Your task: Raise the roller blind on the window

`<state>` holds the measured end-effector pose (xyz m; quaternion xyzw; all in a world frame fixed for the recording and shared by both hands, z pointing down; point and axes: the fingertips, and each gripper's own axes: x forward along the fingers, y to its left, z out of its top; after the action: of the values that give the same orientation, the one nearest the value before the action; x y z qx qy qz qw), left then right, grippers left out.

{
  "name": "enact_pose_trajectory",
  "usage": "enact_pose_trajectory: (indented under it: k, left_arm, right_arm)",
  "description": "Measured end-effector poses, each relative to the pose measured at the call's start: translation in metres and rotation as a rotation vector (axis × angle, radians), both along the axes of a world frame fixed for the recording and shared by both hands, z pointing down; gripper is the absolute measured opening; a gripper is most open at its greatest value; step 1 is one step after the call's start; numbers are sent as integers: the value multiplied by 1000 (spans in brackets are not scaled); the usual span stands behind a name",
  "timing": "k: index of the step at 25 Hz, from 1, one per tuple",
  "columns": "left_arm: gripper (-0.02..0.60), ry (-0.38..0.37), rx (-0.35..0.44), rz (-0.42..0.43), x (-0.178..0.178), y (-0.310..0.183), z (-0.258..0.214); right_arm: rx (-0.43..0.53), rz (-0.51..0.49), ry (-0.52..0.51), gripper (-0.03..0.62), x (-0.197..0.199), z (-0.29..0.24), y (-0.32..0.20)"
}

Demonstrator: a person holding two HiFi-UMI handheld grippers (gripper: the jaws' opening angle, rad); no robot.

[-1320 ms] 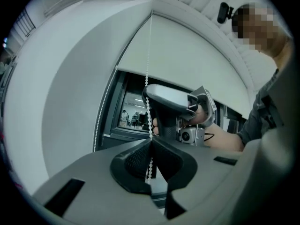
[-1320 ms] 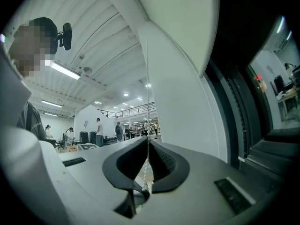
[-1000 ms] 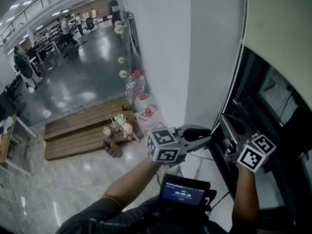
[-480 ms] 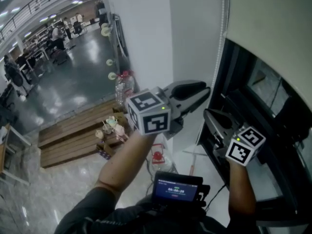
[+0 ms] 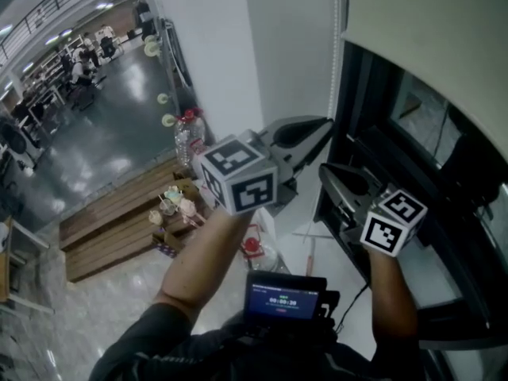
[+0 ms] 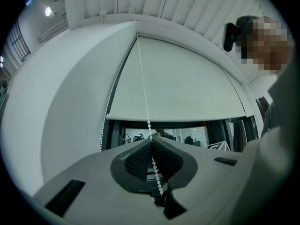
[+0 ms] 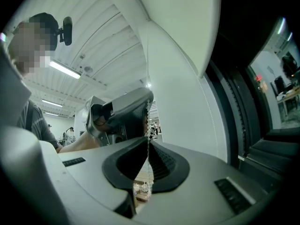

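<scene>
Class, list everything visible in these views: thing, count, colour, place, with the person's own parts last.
roller blind: one, cream, partly lowered over window
bead chain: one loop, white, blind's left side
window frame: one, black, right
wooden boards: several, brown, floor left
water bottle: one, clear, by wall
screen: one, black, at person's chest
left gripper: one, grey, shut on bead chain
right gripper: one, grey, shut on bead chain lower down
</scene>
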<state>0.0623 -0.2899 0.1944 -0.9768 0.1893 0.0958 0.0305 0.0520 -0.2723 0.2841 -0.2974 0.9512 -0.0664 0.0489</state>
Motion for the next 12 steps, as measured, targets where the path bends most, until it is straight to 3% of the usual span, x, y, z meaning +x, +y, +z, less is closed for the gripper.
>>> enact_pose_trajectory:
  k: [12]
  left_arm:
    - [8,-34,-61,-15,1,-1,54]
  right_arm:
    - [-117,8,24,11,-1,53,-4]
